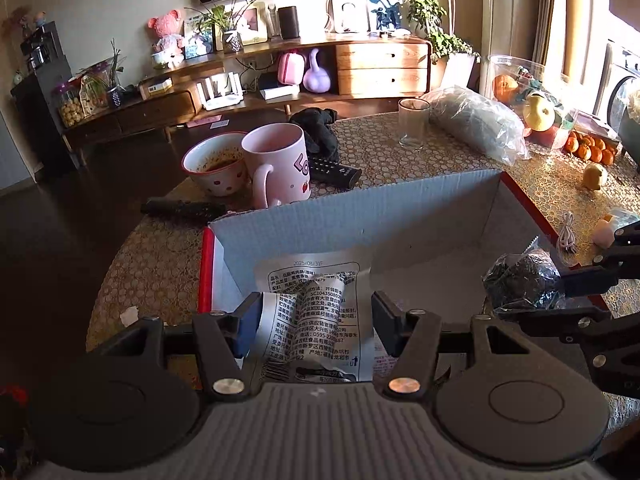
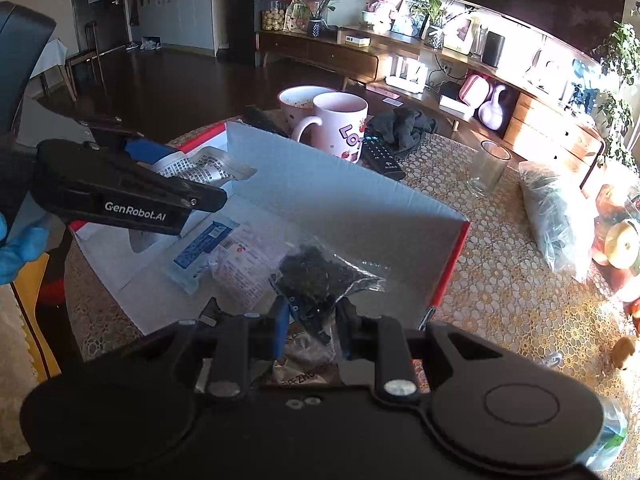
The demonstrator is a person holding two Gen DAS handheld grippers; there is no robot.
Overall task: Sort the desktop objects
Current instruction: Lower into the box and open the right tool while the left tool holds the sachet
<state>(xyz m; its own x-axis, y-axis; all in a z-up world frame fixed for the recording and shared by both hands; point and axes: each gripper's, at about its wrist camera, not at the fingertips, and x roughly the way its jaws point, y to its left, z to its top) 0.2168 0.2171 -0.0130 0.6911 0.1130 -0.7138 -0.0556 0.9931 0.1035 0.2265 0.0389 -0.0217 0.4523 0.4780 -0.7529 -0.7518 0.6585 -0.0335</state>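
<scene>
The left gripper (image 1: 314, 312) clamps a white printed packet (image 1: 316, 304) over the open cardboard box (image 1: 360, 208); the right gripper (image 2: 312, 320) clamps a dark clear bag (image 2: 316, 272) above it. Packets already lie inside (sorting looks partway); the mug (image 1: 280, 160), bowl (image 1: 216, 164), remote (image 1: 334, 170) and glass (image 1: 413, 126) remain on the table (image 1: 560, 192).

Strong daylight enters from the window side, at the right of both views, blowing out the curtain area (image 1: 576, 20) and the shelf top (image 2: 532, 56) to white. The floor (image 1: 60, 220) sinks into deep shadow. Fisheye bending curves the edges; corners vignette to black. Focus stays fairly sharp.
</scene>
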